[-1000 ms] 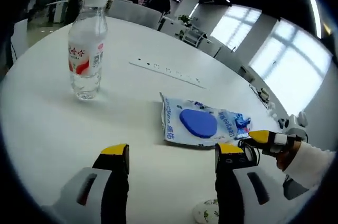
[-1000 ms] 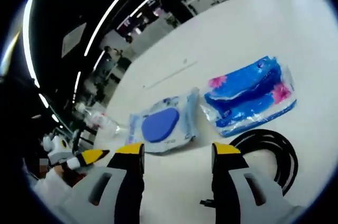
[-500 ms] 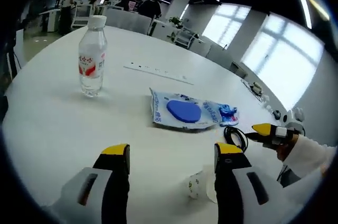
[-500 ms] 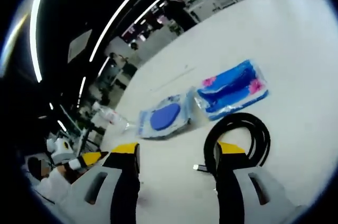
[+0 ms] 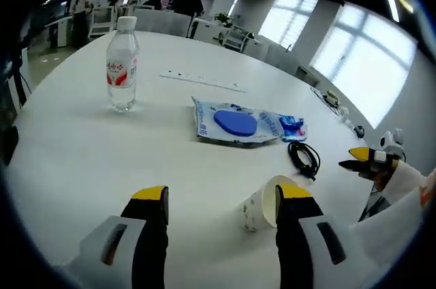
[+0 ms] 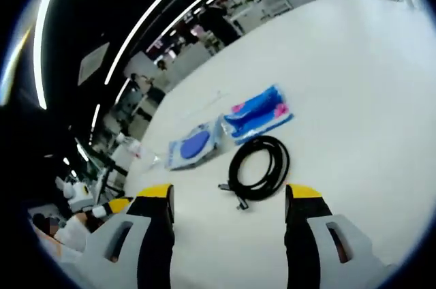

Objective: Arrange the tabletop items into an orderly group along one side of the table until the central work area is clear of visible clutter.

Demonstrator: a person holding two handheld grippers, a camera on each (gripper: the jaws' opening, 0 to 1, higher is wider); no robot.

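Wet-wipe pack (image 5: pixel 231 123) sits mid-worktop (image 5: pixel 75 159), tissue pack (image 6: pixel 258 114) touching it, cable coil (image 6: pixel 260 167) just beside. Soft, light, crinkly stuff, so pinch an edge. Left gripper (image 5: pixel 219 198) and right gripper (image 6: pixel 229 198) both have jaws spread, empty.

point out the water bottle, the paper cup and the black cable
water bottle (image 5: pixel 122 71), left gripper view, on its red and white label
paper cup (image 5: pixel 262 205), left gripper view, on its side wall as it lies tipped over
black cable (image 6: pixel 259 167), right gripper view, on the coiled loop
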